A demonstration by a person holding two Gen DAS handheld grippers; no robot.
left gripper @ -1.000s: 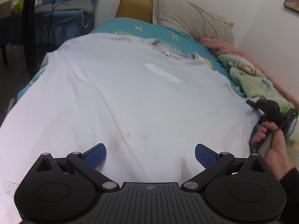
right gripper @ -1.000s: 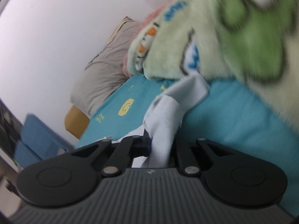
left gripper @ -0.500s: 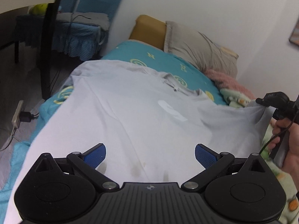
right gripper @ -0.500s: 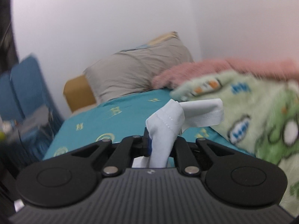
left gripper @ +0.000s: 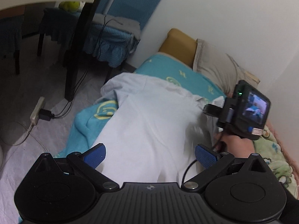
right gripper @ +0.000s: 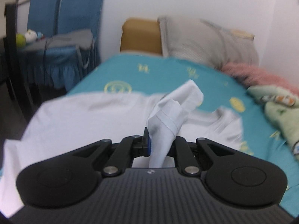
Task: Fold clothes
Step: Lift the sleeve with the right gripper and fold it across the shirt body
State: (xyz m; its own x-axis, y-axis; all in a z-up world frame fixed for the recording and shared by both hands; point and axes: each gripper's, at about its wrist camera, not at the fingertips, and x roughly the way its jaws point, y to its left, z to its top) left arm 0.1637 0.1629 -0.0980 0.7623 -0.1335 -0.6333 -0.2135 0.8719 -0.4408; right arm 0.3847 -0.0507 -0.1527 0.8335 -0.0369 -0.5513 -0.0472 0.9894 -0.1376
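Note:
A white T-shirt [left gripper: 149, 123] lies spread on a teal bed sheet [left gripper: 177, 72]. My left gripper [left gripper: 150, 154] is open and empty, held above the shirt's near part. My right gripper [right gripper: 160, 145] is shut on the shirt's right sleeve [right gripper: 168, 115], whose hem sticks up between the fingers. The sleeve is lifted and carried over the shirt's body [right gripper: 84, 115]. In the left wrist view the right gripper [left gripper: 211, 110] shows at the right with the hand holding it, above the shirt's right side.
A grey pillow [right gripper: 205, 43] and a tan cushion [right gripper: 140, 35] lie at the head of the bed. A green and pink blanket [right gripper: 276, 104] lies along the right. A blue covered chair [left gripper: 112, 33], a dark table leg [left gripper: 78, 43] and a power strip [left gripper: 37, 110] are left.
My right gripper has carried the sleeve up and leftward over the shirt. My left gripper has risen and tilted left, bringing the floor and chair into view.

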